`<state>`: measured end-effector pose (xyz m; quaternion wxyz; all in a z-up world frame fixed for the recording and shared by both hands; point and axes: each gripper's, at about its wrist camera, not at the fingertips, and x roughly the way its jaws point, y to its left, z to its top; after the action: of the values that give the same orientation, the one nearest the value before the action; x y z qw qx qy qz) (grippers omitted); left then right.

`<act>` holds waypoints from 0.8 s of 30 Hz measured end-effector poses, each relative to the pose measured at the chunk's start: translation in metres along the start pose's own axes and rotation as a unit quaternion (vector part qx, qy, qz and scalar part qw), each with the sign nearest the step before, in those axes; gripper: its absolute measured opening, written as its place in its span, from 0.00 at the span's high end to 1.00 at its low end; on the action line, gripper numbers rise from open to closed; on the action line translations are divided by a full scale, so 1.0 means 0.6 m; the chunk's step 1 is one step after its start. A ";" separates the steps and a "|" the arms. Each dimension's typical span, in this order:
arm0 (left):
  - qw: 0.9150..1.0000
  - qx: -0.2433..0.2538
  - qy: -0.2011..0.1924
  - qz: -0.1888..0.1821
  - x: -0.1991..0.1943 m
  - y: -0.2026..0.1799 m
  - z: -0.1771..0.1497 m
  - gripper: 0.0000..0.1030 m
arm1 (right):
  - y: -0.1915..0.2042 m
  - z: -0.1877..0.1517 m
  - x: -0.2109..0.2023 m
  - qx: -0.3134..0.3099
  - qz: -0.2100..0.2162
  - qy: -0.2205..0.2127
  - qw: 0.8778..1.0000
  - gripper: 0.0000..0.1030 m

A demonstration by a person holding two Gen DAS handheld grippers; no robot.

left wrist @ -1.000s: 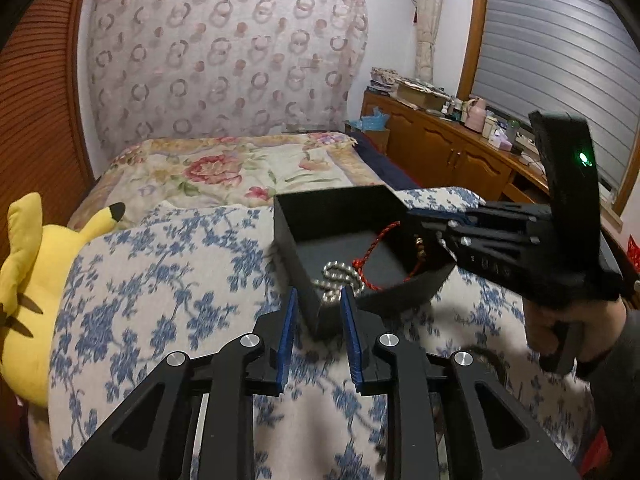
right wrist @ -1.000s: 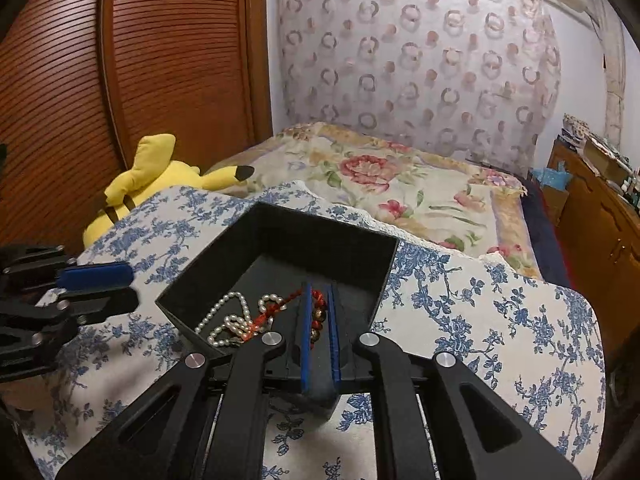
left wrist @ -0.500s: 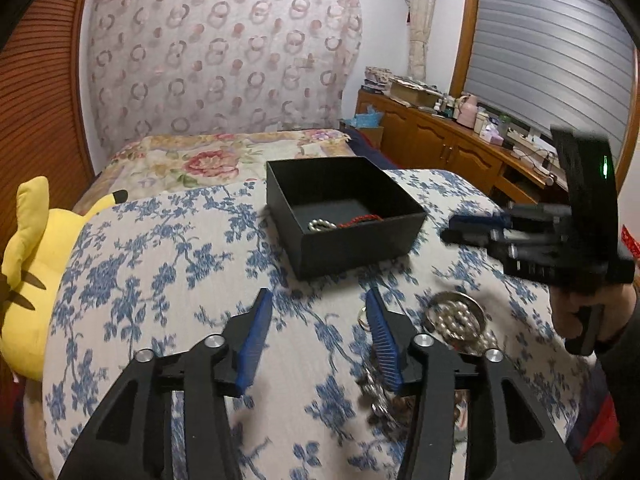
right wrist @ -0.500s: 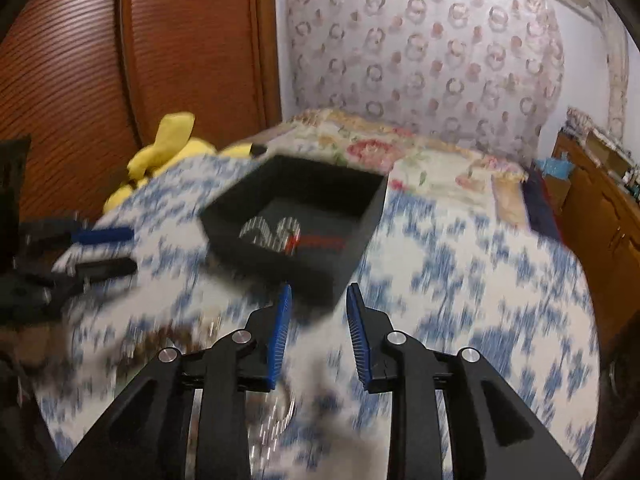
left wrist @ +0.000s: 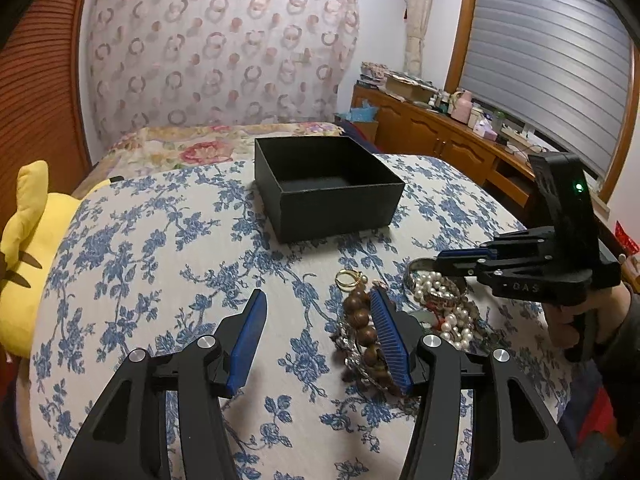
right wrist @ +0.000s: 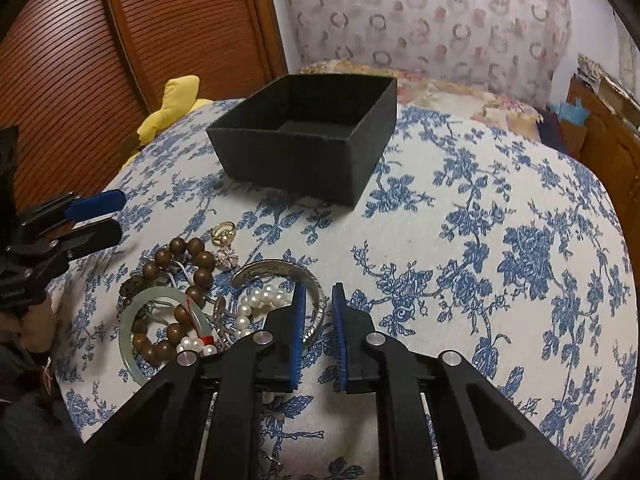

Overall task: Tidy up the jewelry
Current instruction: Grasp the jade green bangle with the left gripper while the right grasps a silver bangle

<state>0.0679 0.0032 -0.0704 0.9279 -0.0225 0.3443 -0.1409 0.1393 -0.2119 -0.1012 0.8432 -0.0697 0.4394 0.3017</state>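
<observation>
A black open box [left wrist: 326, 184] stands on the blue-flowered cloth; it also shows in the right wrist view [right wrist: 308, 140], its visible inside bare. A jewelry pile lies near me: wooden bead bracelet [right wrist: 188, 272] [left wrist: 362, 322], pearl string [right wrist: 256, 304] [left wrist: 434, 286], silver bangle [right wrist: 280, 270], jade bangle [right wrist: 134, 332], gold ring [right wrist: 225, 232] [left wrist: 347, 279]. My left gripper [left wrist: 318, 334] is open, its right finger beside the wooden beads. My right gripper [right wrist: 319, 322] is open, its jaws on either side of the silver bangle's rim.
A yellow plush toy [left wrist: 24, 248] lies at the cloth's left edge. A bed with a floral cover [left wrist: 192, 144] lies behind the box. Wooden cabinets [left wrist: 432, 136] with clutter stand at the right, a wooden slatted door [right wrist: 100, 60] at the left.
Both grippers pulled back from the box and came low over the cloth near the jewelry pile. The left gripper opened wider. The box now looks bare inside.
</observation>
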 end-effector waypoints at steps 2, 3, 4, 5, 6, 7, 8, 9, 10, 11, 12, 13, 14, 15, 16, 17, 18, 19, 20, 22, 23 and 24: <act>1.000 0.001 0.002 0.000 -0.001 -0.004 -0.003 0.50 | 0.002 -0.002 0.005 -0.003 -0.008 0.007 1.000 0.93; 1.000 0.002 0.002 0.000 -0.002 -0.005 -0.004 0.50 | 0.003 -0.002 0.004 -0.005 -0.012 0.005 1.000 0.93; 1.000 0.002 0.003 0.001 -0.003 -0.007 -0.006 0.50 | 0.004 -0.004 0.002 -0.007 -0.016 0.001 1.000 0.94; 1.000 0.002 0.004 0.001 -0.004 -0.010 -0.008 0.50 | 0.002 -0.003 -0.001 -0.008 -0.018 -0.004 1.000 0.94; 1.000 0.001 0.007 0.000 -0.004 -0.012 -0.010 0.50 | 0.000 -0.004 -0.006 -0.008 -0.024 -0.010 1.000 0.94; 1.000 0.000 0.010 -0.002 -0.004 -0.014 -0.013 0.50 | 0.001 -0.005 -0.015 -0.009 -0.030 -0.023 0.999 0.94; 1.000 -0.001 0.014 -0.002 -0.004 -0.018 -0.017 0.50 | 0.001 -0.006 -0.021 -0.010 -0.034 -0.030 0.999 0.95; 1.000 -0.001 0.016 -0.001 -0.005 -0.021 -0.020 0.50 | 0.001 -0.006 -0.029 -0.009 -0.040 -0.039 0.998 0.95; 1.000 -0.002 0.019 -0.002 -0.007 -0.024 -0.024 0.50 | 0.002 -0.007 -0.035 -0.009 -0.045 -0.046 0.998 0.95; 1.000 -0.004 0.022 -0.005 -0.009 -0.027 -0.028 0.50 | 0.003 -0.009 -0.043 -0.012 -0.052 -0.053 0.997 0.95; 1.000 -0.006 0.023 -0.008 -0.010 -0.030 -0.032 0.51 | 0.005 -0.011 -0.049 -0.014 -0.059 -0.061 0.996 0.95; 1.000 -0.006 0.024 -0.011 -0.012 -0.034 -0.035 0.54 | 0.007 -0.013 -0.055 -0.015 -0.064 -0.068 0.996 0.95; 0.999 -0.007 0.028 -0.015 -0.013 -0.039 -0.039 0.59 | 0.008 -0.014 -0.059 -0.016 -0.068 -0.072 0.995 0.95; 0.999 -0.006 0.031 -0.018 -0.014 -0.043 -0.042 0.61 | 0.009 -0.015 -0.063 -0.018 -0.074 -0.076 0.994 0.95; 0.999 -0.004 0.034 -0.023 -0.014 -0.050 -0.046 0.65 | 0.011 -0.017 -0.067 -0.019 -0.078 -0.080 0.994 0.95; 0.999 -0.003 0.036 -0.026 -0.013 -0.053 -0.049 0.70 | 0.012 -0.019 -0.071 -0.018 -0.080 -0.085 0.993 0.95; 0.999 -0.003 0.039 -0.029 -0.012 -0.058 -0.052 0.72 | 0.012 -0.022 -0.074 -0.017 -0.079 -0.087 0.993 0.95; 0.998 -0.003 0.043 -0.034 -0.010 -0.062 -0.055 0.75 | 0.012 -0.024 -0.077 -0.015 -0.077 -0.089 0.993 0.95; 0.998 -0.004 0.047 -0.037 -0.007 -0.065 -0.057 0.77 | 0.011 -0.027 -0.078 -0.013 -0.076 -0.090 0.993 0.95; 0.998 -0.001 0.048 -0.035 -0.004 -0.070 -0.059 0.80 | 0.010 -0.031 -0.080 -0.009 -0.073 -0.091 0.993 0.95; 0.998 0.000 0.047 -0.034 -0.003 -0.073 -0.058 0.81 | 0.008 -0.034 -0.080 -0.006 -0.072 -0.091 0.993 0.95; 0.998 -0.001 0.048 -0.035 -0.003 -0.074 -0.057 0.82 | 0.008 -0.036 -0.078 -0.005 -0.071 -0.091 0.993 0.95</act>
<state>0.0339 -0.0369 -0.0893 0.9050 -0.0290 0.3873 -0.1737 0.1012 -0.2371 -0.0768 0.8987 -0.0773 0.3536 0.2479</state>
